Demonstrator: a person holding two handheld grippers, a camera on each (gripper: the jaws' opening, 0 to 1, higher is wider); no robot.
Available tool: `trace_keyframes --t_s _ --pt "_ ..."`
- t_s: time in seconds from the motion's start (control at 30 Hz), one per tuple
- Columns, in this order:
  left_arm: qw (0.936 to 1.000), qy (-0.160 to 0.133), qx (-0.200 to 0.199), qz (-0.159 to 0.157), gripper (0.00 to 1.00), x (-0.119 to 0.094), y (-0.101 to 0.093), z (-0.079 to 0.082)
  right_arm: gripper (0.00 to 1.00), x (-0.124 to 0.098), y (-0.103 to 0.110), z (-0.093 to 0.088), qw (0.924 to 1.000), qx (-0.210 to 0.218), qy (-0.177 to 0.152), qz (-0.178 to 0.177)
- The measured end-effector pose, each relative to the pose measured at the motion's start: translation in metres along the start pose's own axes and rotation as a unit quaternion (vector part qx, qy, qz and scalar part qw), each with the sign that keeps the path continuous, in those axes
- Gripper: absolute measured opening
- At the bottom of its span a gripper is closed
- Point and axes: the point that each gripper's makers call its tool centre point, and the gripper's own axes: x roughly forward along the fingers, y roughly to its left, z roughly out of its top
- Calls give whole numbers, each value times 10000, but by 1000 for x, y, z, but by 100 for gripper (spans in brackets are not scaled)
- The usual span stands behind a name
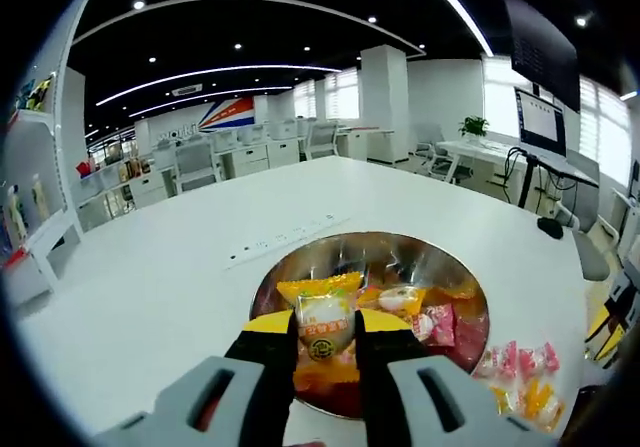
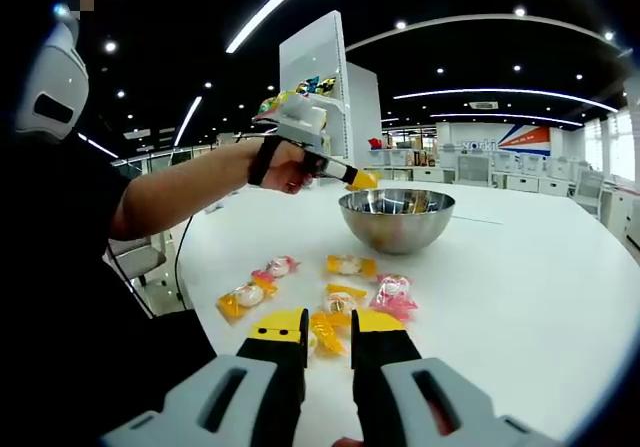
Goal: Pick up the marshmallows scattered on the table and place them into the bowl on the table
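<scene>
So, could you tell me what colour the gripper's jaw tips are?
Yellow, clearest in the right gripper view on the right gripper.

Open table [image 2: 520,297] around bowl [image 2: 396,219]

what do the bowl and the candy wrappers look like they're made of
The bowl looks like polished metal, probably stainless steel: its wall is silver and mirrors the ceiling lights and table. The wrappers look like thin glossy plastic film, part clear, with crimped ends and shiny highlights; the one held in the left gripper shows the same sheen.
</scene>
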Motion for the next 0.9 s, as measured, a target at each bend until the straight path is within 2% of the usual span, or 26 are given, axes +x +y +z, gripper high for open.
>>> trace_keyframes --t_s 0.5,0.63,0.7,0.83,0.9 --pt "10000 8 48 -86 24 -5 -13 1 18 0 -1 3 10000 -29 17 -17" --pt "10000 0 46 -88 24 -1 -9 1 18 1 -1 3 10000 -36 20 -15" --pt "10000 -40 4 -84 25 3 -1 4 18 1 -1 3 10000 -40 22 -11" --pt "9997 -103 -197 -122 49 2 1 10 18 0 0 4 10000 -44 13 -13" --pt "9996 -82 -235 -148 50 -6 -7 5 18 0 0 4 10000 -42 22 -24"
